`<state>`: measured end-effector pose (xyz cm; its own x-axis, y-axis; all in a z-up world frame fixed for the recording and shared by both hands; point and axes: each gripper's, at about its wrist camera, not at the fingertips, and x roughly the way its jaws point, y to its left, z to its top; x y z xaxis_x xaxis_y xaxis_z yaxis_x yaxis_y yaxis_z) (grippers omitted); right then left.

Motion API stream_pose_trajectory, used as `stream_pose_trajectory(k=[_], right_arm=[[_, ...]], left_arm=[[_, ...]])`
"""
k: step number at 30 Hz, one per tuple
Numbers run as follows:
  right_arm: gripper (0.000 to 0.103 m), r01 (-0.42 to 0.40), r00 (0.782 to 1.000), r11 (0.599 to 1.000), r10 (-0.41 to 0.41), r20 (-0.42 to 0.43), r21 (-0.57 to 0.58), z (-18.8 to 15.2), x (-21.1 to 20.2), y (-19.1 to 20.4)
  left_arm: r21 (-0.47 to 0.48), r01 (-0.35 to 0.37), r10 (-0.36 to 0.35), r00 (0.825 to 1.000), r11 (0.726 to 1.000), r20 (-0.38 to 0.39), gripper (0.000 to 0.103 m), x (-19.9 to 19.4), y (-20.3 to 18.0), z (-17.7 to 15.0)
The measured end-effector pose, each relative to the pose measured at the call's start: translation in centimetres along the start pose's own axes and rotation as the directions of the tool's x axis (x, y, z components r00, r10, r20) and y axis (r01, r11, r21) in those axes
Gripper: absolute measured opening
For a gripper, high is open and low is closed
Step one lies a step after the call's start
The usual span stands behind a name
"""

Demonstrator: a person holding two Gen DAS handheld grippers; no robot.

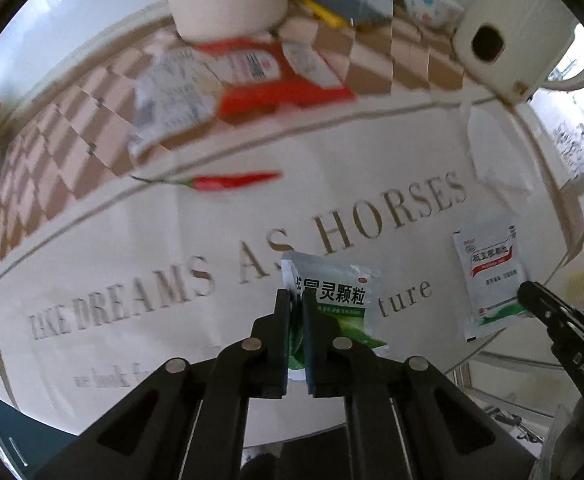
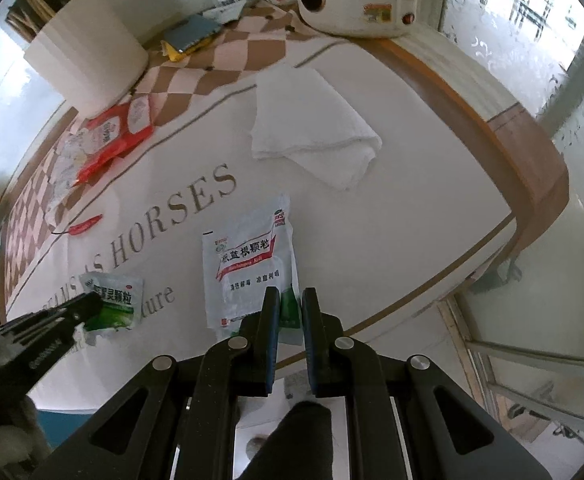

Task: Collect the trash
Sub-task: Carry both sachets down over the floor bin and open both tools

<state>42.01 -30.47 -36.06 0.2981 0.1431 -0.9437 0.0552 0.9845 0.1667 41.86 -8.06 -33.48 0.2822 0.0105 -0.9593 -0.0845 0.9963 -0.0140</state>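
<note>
Glossy foil sachets [image 2: 248, 264], a soft white cloth [image 2: 311, 128], matt black plastic tools [image 2: 290, 312] with metal pins, smooth printed table [image 2: 411, 200].

The cloth on the worktop [image 1: 132, 248] reads "DREAMS AS HORSES". One packet [image 1: 333, 300] shows "灵颗粒"; the other packet [image 2: 248, 264] reads "板蓝根颗粒". The right tongs [image 1: 525, 300] bear "DAS".
</note>
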Motion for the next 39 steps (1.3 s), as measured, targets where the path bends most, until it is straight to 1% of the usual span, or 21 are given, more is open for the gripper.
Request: stream_pose_trajectory(k=[4,7,11,12,14,15,17,20,22,24,26,27,28,29,31,32,34,39], right_arm=[[0.012,-0.021,0.999,1.0,0.021,0.024,-0.004,-0.3,-1.4,0.9],[0.012,-0.044,0.998,0.999,0.045,0.047,-0.019,-0.6,-2.7,2.3],[0.012,-0.077,0.993,0.996,0.081,0.085,-0.05,-1.6,-5.0,5.2],[0.012,-0.086,0.991,0.995,0.091,0.096,-0.057,-2.1,-5.7,6.0],[0.012,-0.097,0.988,0.993,0.105,0.117,-0.073,-3.0,-7.0,7.6],[0.012,-0.103,0.985,0.991,0.113,0.13,-0.081,-3.8,-7.7,8.5],[0.012,-0.117,0.981,0.989,0.129,0.146,-0.087,-5.6,-9.1,10.0],[0.012,-0.123,0.977,0.988,0.138,0.163,-0.098,-9.0,-10.7,12.1],[0.012,-0.129,0.976,0.987,0.144,0.163,-0.099,-12.6,-11.5,13.8],[0.012,-0.133,0.978,0.986,0.147,0.15,-0.101,-16.3,-11.6,15.3],[0.012,-0.134,0.983,0.986,0.145,0.114,-0.099,-19.9,-10.8,16.6],[0.012,-0.14,0.986,0.986,0.148,0.079,-0.095,-22.1,-10.1,17.5],[0.012,-0.148,0.987,0.985,0.153,0.045,-0.093,-24.1,-9.2,18.3],[0.012,-0.152,0.988,0.984,0.154,0.013,-0.094,-26.1,-8.2,19.0],[0.012,-0.152,0.988,0.984,0.148,-0.045,-0.096,-29.3,-5.8,20.1],[0.012,-0.154,0.985,0.984,0.146,-0.086,-0.093,-31.2,-4.1,20.7],[0.012,-0.158,0.976,0.984,0.143,-0.164,-0.087,-34.8,-0.1,21.7],[0.012,-0.151,0.95,0.983,0.114,-0.29,-0.106,-41.8,10.6,24.0]], left_arm=[[-0.017,-0.011,0.012,0.997,1.0,0.075,0.003,-3.6,2.0,-0.8],[-0.036,-0.014,0.019,0.992,0.999,0.129,0.003,-6.2,3.9,-2.1],[-0.067,-0.003,0.016,0.98,0.998,0.196,0.003,-9.7,6.9,-4.4],[-0.073,0.002,0.013,0.978,0.997,0.207,0.003,-10.0,7.2,-4.2],[-0.084,0.012,0.008,0.971,0.996,0.238,0.003,-12.0,9.2,-6.1],[-0.087,0.015,0.007,0.969,0.996,0.248,0.003,-12.5,9.9,-6.7],[-0.095,0.022,0.004,0.964,0.995,0.265,0.003,-13.9,12.0,-9.0],[-0.114,0.032,0.001,0.962,0.993,0.274,0.003,-15.6,15.6,-13.4],[-0.13,0.033,0.002,0.966,0.991,0.258,0.003,-16.0,18.4,-17.1],[-0.149,0.024,0.012,0.973,0.988,0.233,0.003,-15.8,20.6,-20.0],[-0.185,0.02,0.015,0.983,0.982,0.182,0.003,-14.7,23.7,-23.7],[-0.195,0.015,0.017,0.987,0.981,0.16,0.003,-14.1,24.6,-24.8],[-0.214,0.004,0.021,0.993,0.977,0.115,0.003,-12.7,26.2,-26.8],[-0.226,-0.002,0.022,0.996,0.974,0.087,0.003,-11.8,27.1,-27.9],[-0.269,-0.012,0.014,1.0,0.963,0.004,0.003,-8.2,29.6,-31.2],[-0.284,-0.015,0.009,1.0,0.959,-0.023,0.003,-6.7,30.3,-32.3],[-0.331,-0.018,-0.014,0.996,0.943,-0.093,0.003,-2.5,32.2,-34.9],[-0.44,-0.045,-0.067,0.97,0.897,-0.235,0.003,10.4,36.2,-41.3]])
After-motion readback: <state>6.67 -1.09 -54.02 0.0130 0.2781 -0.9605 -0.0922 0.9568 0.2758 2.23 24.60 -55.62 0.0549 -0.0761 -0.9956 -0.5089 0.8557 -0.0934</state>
